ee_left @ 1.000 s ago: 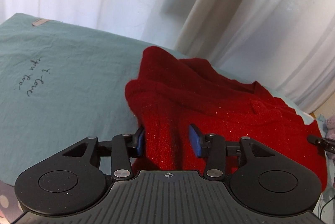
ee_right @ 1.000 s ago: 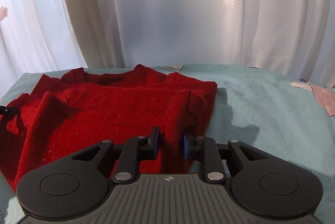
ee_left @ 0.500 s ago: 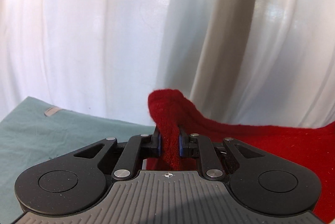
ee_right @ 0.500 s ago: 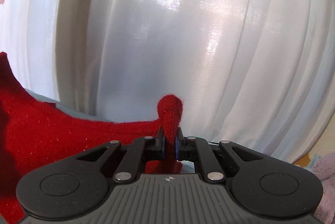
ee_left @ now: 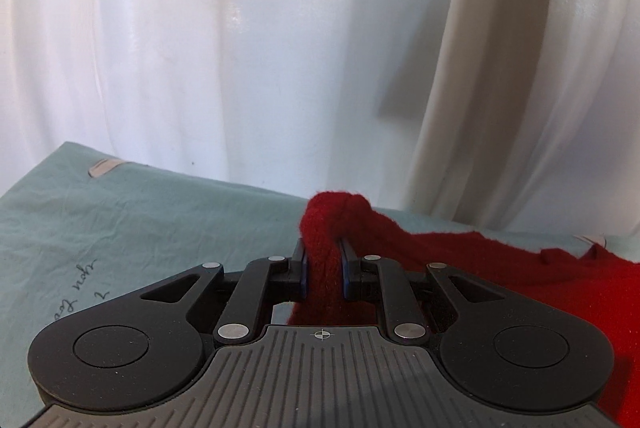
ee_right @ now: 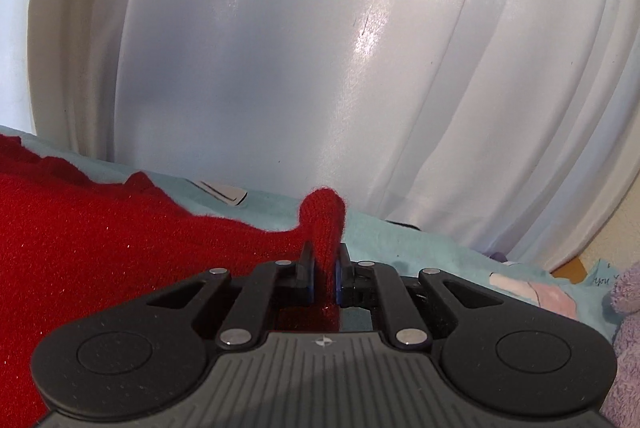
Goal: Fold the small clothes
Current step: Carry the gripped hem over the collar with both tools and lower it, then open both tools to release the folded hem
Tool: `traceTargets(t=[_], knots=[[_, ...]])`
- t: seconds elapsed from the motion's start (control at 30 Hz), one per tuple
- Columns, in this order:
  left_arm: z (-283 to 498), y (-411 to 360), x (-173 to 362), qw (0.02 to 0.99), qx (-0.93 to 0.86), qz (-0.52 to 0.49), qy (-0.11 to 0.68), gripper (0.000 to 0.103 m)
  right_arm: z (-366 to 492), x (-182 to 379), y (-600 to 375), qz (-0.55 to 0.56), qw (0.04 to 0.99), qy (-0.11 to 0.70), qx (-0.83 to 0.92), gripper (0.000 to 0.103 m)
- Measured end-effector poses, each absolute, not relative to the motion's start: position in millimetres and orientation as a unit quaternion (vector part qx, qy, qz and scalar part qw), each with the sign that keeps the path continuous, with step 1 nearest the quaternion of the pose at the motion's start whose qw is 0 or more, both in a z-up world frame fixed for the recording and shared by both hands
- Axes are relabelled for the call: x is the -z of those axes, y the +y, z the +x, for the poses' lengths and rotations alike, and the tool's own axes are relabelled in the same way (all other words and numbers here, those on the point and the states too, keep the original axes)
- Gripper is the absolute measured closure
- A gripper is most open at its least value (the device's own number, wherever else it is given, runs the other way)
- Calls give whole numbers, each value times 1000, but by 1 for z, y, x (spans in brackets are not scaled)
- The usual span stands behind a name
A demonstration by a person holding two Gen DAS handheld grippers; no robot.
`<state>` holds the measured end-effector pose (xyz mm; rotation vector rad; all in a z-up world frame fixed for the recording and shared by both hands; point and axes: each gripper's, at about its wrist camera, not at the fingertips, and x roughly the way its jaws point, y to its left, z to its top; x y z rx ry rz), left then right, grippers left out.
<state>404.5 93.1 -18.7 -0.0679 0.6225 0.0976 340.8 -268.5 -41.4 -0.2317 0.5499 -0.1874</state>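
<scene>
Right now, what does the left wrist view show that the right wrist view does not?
Only the left wrist view shows the left gripper, shut on a bunched edge of the red sweater, handwritten script on the teal sheet, and a beige curtain fold.

Only the right wrist view shows the right gripper, shut on another pinch of the sweater, and a purple plush toy at the right edge.

Both show the red sweater, the teal sheet and the white curtain behind.

both the left gripper (ee_left: 323, 270) and right gripper (ee_right: 325, 276) are black, with ribbed grey bases, silver screws, blue pads (ee_left: 305, 276) and round side discs.
</scene>
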Motion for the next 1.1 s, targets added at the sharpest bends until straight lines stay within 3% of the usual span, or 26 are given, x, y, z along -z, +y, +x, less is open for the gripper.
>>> traceTargets(t=[0.13,0.2,0.33,0.5,0.6,0.7,0.83,1.1], knots=[[412,92,31,942,-62,-20,328,79,356,46,-261,-120,944,292,97,93],[407,100,32,942,-60,-41,327,70,355,48,-264,-105,940,307,101,88],[383,103,5,954,-36,-83,284,64,330,26,-268,-56,956,262,118,81],[374,52,-8,947,106,-141,268,23,311,13,-230,91,963,249,-45,80],[385,21,19,925,149,-163,308,23,319,35,-212,202,928,274,-154,79],[398,9,47,918,118,-156,345,26,328,62,-203,170,932,293,-132,79],[399,15,61,940,77,-96,319,29,330,67,-237,168,941,281,-91,84],[392,55,59,945,43,-137,293,30,325,69,-306,183,947,261,41,84]])
